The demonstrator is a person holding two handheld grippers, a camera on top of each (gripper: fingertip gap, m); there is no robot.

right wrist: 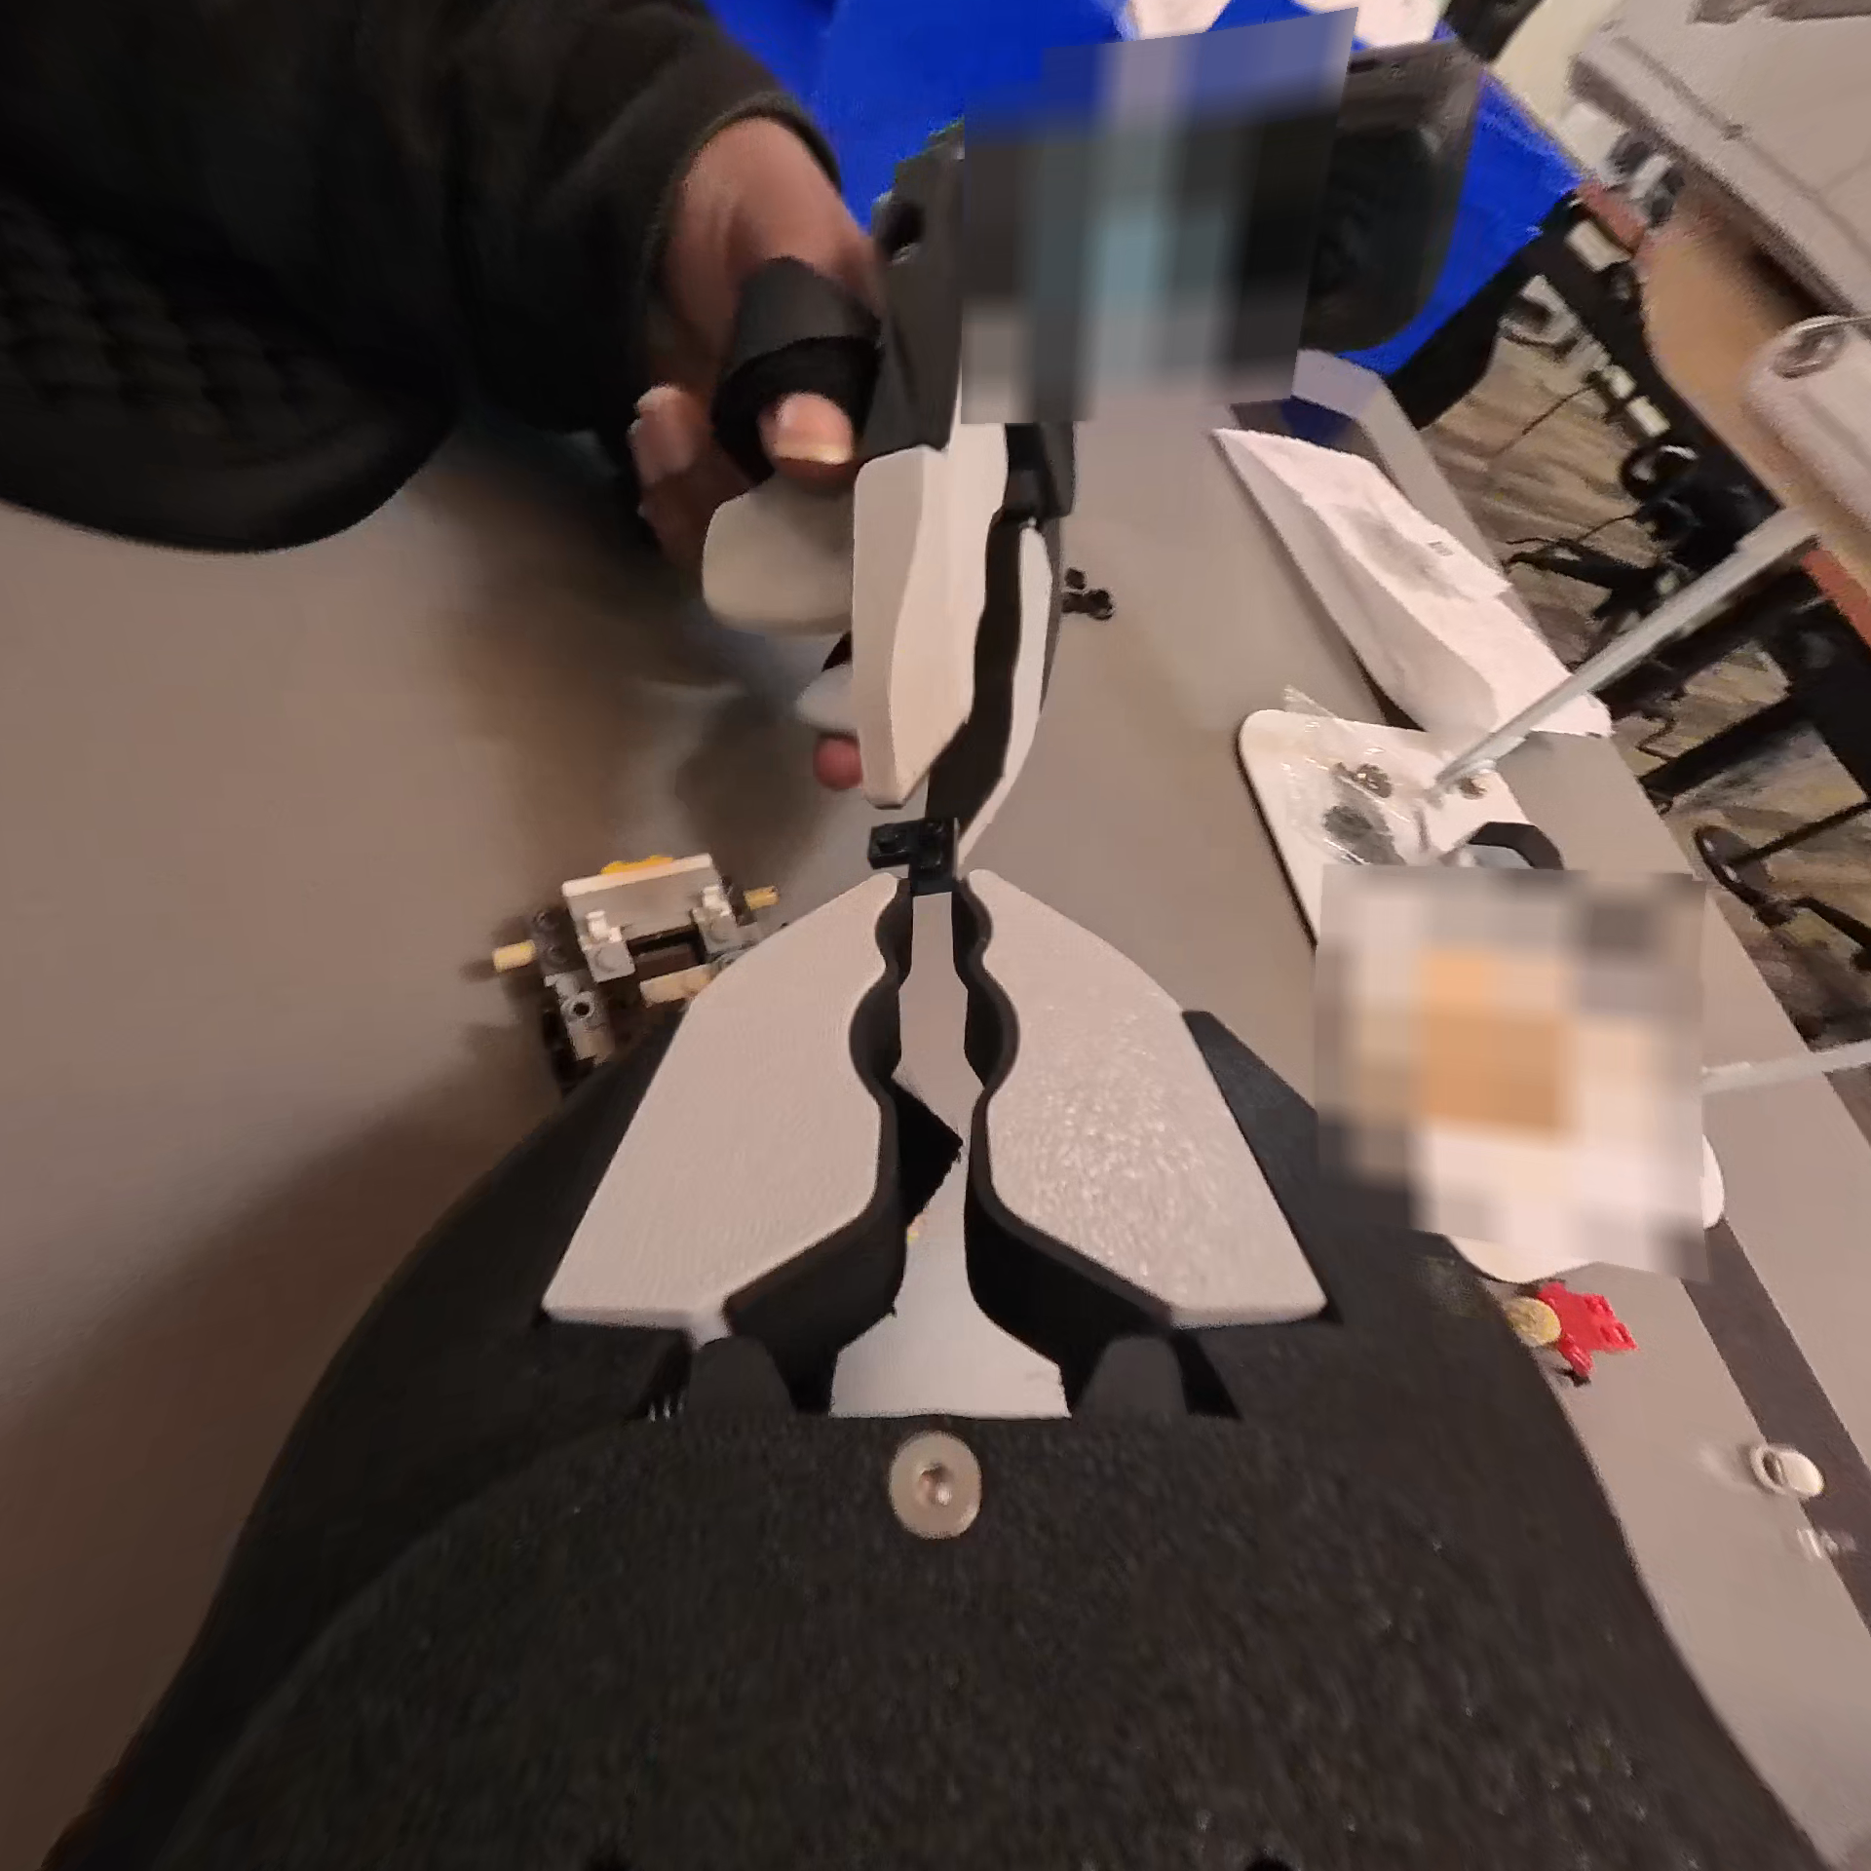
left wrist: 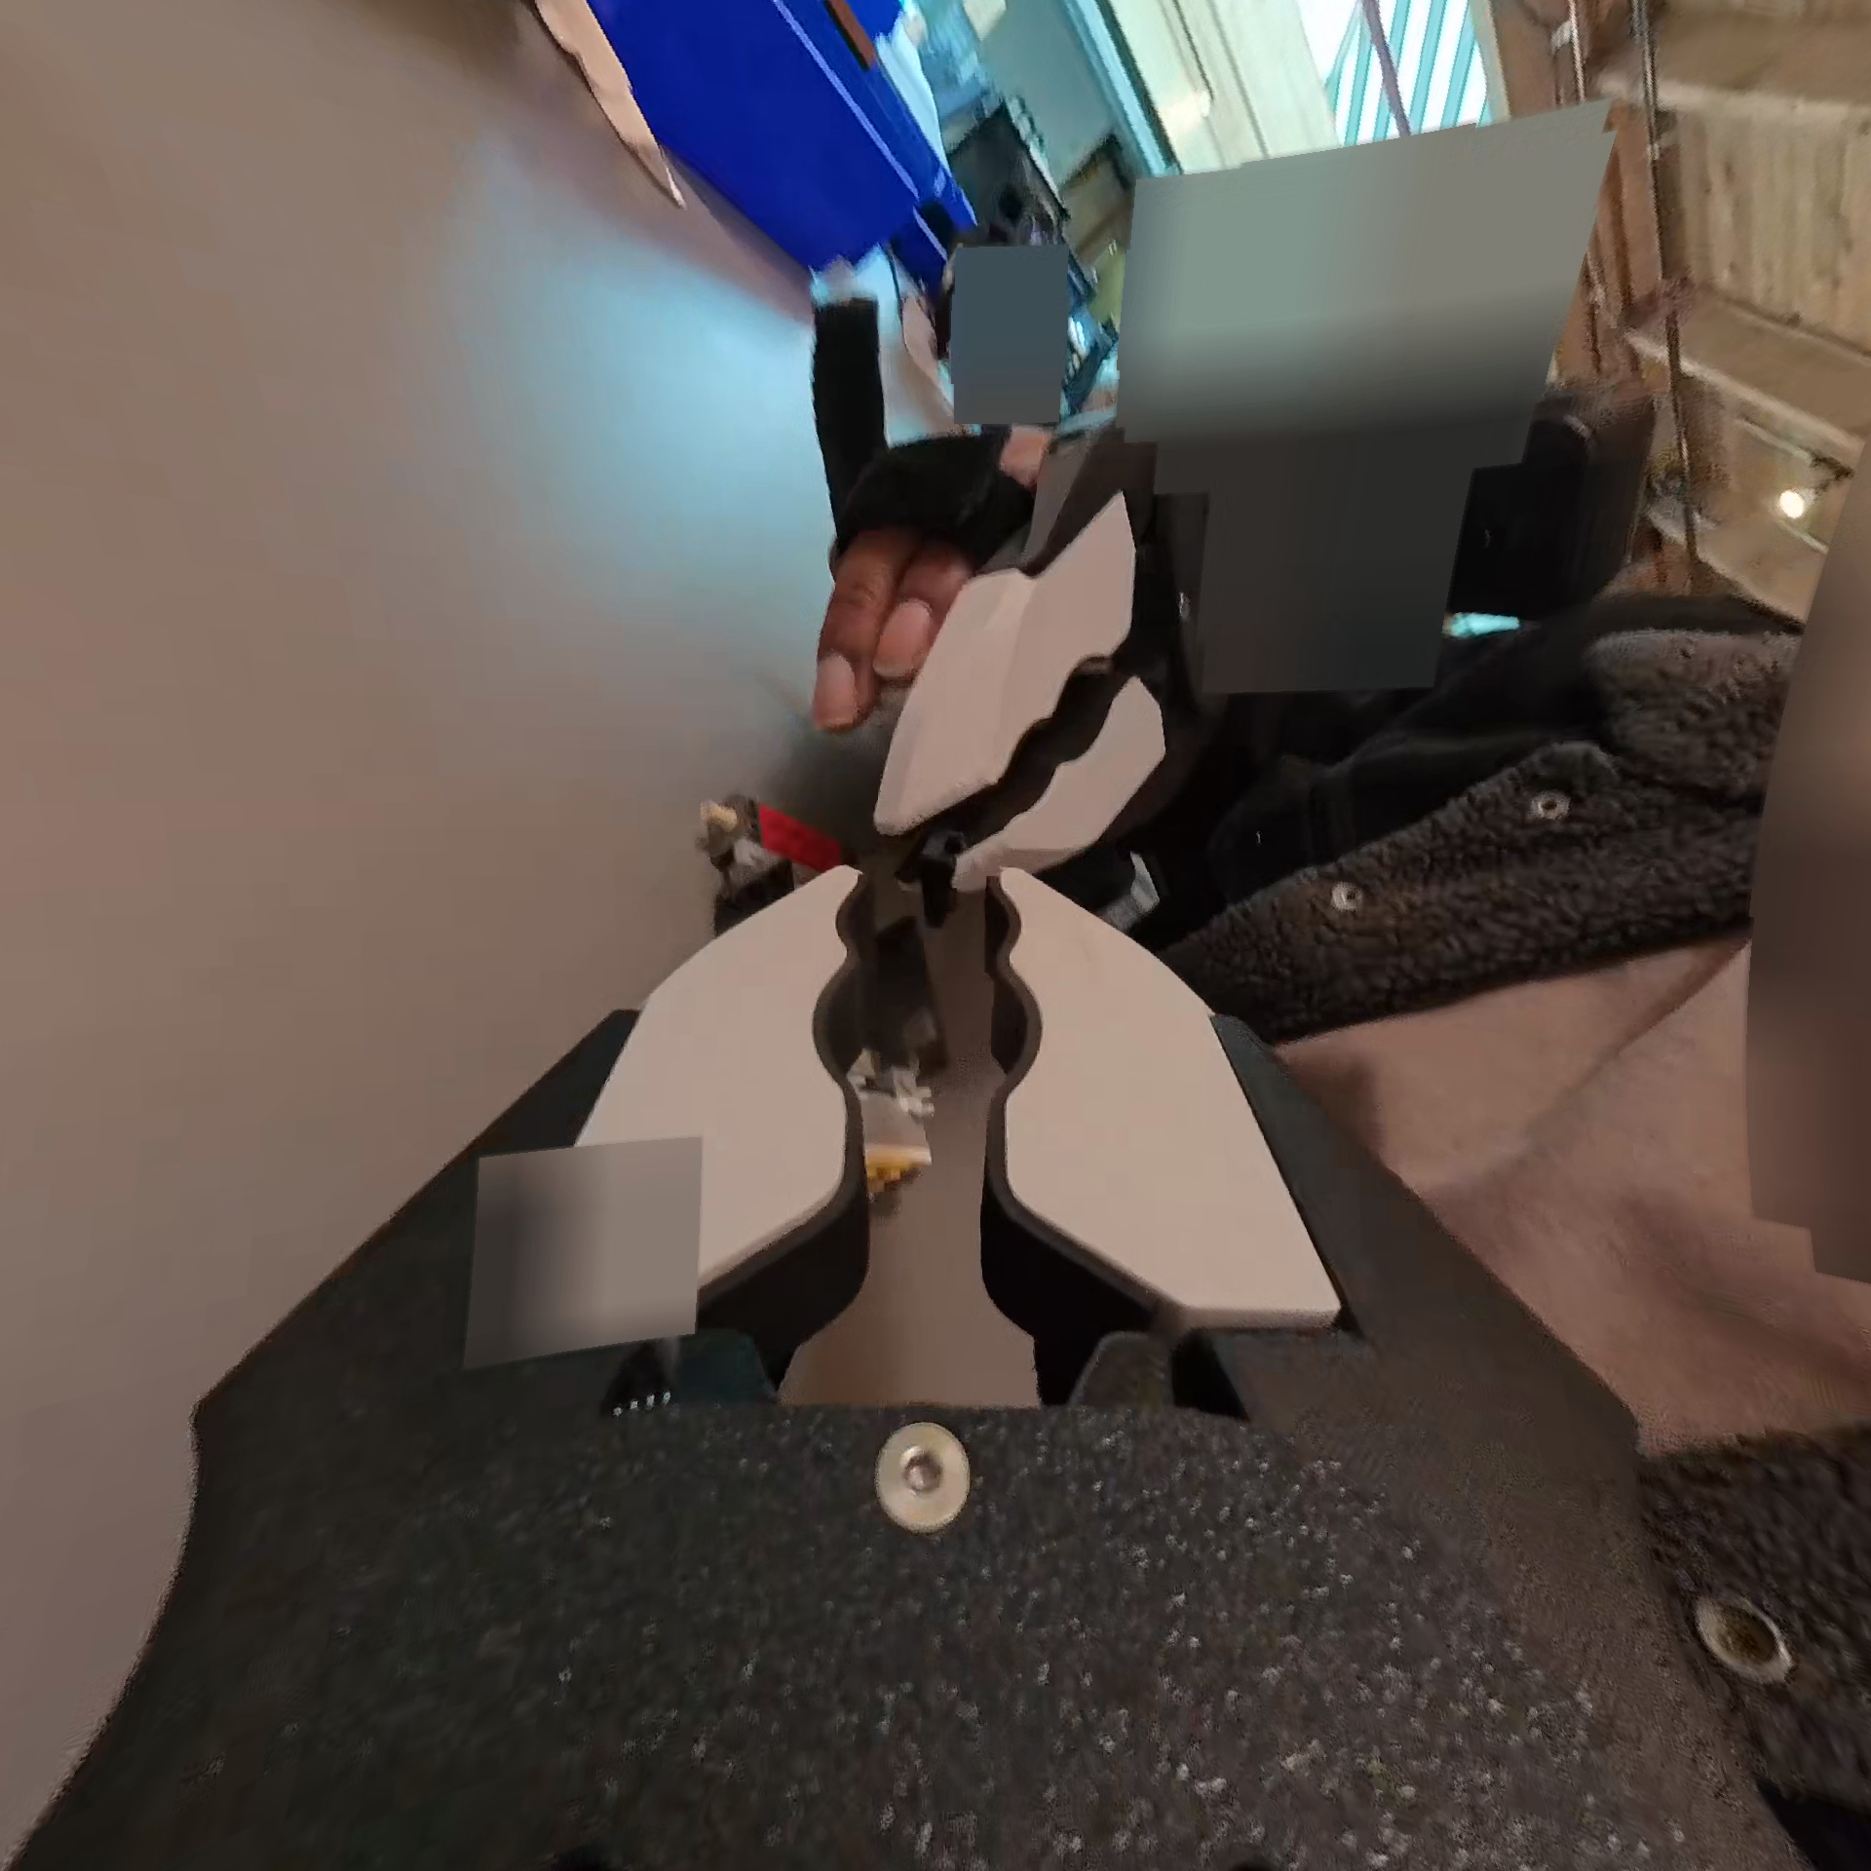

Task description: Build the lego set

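My two grippers meet tip to tip above the grey table. My left gripper is shut on a dark lego piece between its fingers; in the right wrist view this gripper comes down from above with a small black piece at its tips. My right gripper is shut on a thin dark piece that touches the black one; it also shows in the left wrist view. A partly built grey, white and yellow lego model stands on the table to the left.
A white tray with a clear bag of small parts and a paper booklet lie at the right. A red lego piece lies near the table edge. A person's hand and dark coat are close by.
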